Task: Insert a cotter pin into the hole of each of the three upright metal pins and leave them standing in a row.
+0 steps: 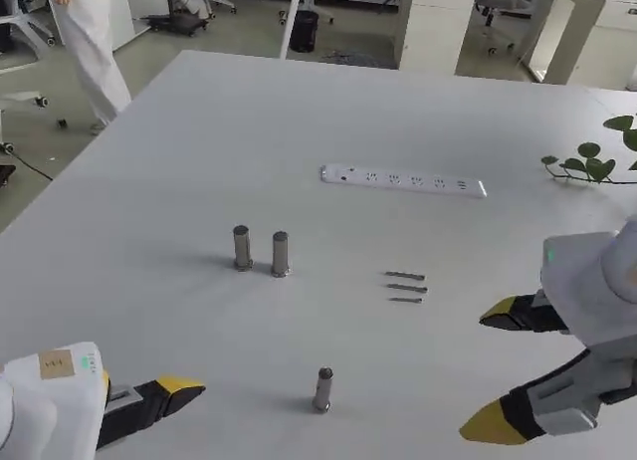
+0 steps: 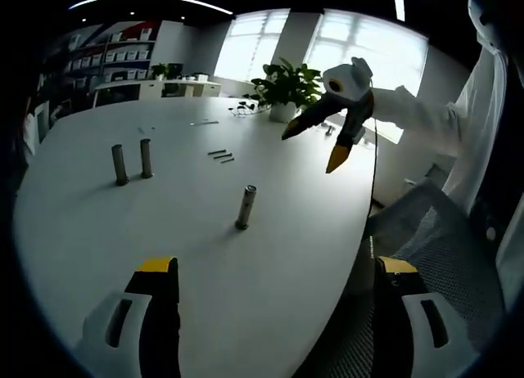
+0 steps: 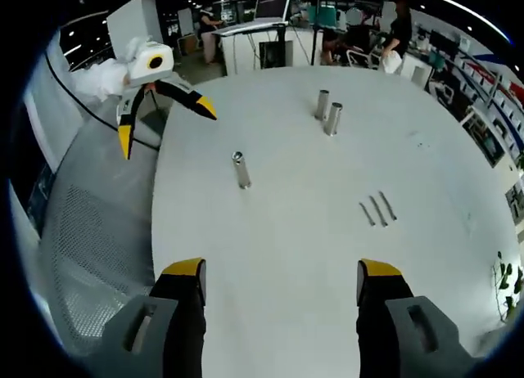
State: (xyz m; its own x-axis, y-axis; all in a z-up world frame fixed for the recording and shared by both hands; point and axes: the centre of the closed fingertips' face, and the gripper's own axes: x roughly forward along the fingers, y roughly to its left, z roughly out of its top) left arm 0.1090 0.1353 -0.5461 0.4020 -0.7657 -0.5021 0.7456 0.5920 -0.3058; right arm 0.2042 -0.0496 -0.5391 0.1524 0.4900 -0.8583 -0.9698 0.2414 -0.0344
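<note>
**White worktop in an office: three metal pins standing, cotter pins lying loose, both grippers spread**

A broad white worktop (image 1: 199, 131) takes up most of the head view; desks, chairs and a person in white clothing (image 1: 90, 42) stand on the floor beyond its far edge. A white power strip (image 1: 403, 179) lies across the far middle of the surface; leafy plant stems (image 1: 595, 165) reach in from the right.

Two metal pins stand upright left of centre, the left pin (image 1: 242, 247) and its neighbour (image 1: 280, 253), just beside each other but apart; a third metal pin (image 1: 322, 389) stands alone nearer the person, well apart from that pair, so the three make a triangle rather than a row. Three cotter pins (image 1: 406, 288) lie flat to the right of the pair, parallel and side by side, loose on the surface.

The left gripper (image 2: 276, 267) hovers over the near left part of the worktop, its yellow-tipped jaws wide apart with nothing between them; in its own view the lone pin stands ahead. The right gripper (image 3: 282, 269) hangs above the near right side, jaws likewise spread and holding nothing; its own view has the cotter pins ahead to the right and the lone pin ahead to the left. Neither gripper touches a pin or the surface.
</note>
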